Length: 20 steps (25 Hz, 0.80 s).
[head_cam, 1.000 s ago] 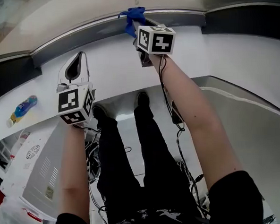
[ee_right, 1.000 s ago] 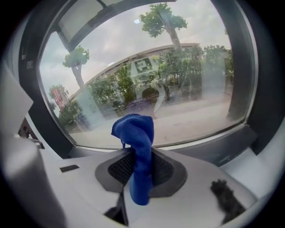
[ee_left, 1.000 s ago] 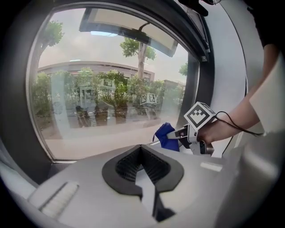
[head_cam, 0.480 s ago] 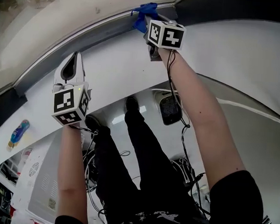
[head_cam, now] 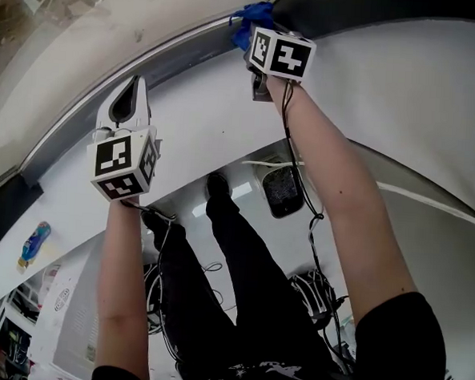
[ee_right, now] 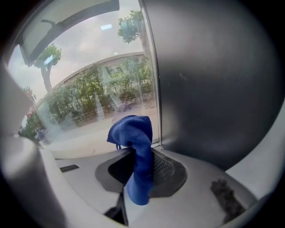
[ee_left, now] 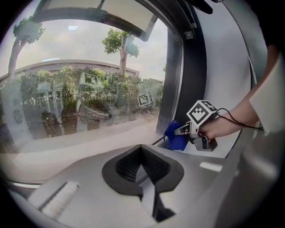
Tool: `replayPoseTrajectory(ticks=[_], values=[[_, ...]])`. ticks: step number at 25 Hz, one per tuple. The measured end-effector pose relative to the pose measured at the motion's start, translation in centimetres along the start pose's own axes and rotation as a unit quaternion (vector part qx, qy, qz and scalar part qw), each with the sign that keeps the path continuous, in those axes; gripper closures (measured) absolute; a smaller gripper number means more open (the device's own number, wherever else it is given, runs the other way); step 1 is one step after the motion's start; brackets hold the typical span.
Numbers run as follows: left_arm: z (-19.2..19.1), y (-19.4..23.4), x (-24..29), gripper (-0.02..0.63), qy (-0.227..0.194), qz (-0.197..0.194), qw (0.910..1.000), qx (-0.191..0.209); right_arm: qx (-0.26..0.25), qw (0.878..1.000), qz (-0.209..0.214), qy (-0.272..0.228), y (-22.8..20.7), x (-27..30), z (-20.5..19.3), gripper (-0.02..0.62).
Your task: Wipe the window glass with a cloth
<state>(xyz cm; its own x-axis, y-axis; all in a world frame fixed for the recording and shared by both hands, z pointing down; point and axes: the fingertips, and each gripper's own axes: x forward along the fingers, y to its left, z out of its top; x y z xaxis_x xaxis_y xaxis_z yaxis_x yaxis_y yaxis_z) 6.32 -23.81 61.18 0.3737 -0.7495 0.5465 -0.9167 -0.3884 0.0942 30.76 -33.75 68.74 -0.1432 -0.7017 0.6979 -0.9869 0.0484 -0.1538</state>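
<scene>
**A:** Two tools are showing up in the head view. What's each one doing?

**B:** The left tool [head_cam: 131, 98] is hovering over the white ledge [head_cam: 210, 111] under the window, well apart from the other one. The right tool [head_cam: 249, 35] is reaching up to the grey strip along the bottom of the window, and a blue cloth [head_cam: 253, 16] is sticking out of its front. The person's legs and some cables are showing down below.

**A:** And the left tool view?

**B:** Its jaws are sitting pressed together with nothing between them. It's pointing at the window glass [ee_left: 89, 89], with trees and a building showing outside. Off to the right, a hand [ee_left: 222, 127] is holding the right tool, and the cloth is sitting at the bottom right corner of the glass, just beside the dark frame post [ee_left: 185, 75].

**A:** Right tool view?

**B:** The jaws are pinching the cloth. One end is hanging down between the pads. The bunched end is poking up in front of the glass, right next to that dark post. I can't tell whether it's actually touching the glass.
</scene>
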Motion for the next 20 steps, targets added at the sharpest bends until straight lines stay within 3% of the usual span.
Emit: replayPoseTrajectory(ticks=[11,20], values=[[0.1,-3.1,-2.9,0.598,0.002,-0.011,0.9999,-0.009,0.0,1.0,0.028,-0.011,2.0,-4.7,-0.6,0.509],[1.0,-5.0,-11.3,0.598,-0.012,-0.012,0.9989,-0.045,0.028,0.995,0.091,-0.017,10.7,-15.0,-4.1,0.509]])
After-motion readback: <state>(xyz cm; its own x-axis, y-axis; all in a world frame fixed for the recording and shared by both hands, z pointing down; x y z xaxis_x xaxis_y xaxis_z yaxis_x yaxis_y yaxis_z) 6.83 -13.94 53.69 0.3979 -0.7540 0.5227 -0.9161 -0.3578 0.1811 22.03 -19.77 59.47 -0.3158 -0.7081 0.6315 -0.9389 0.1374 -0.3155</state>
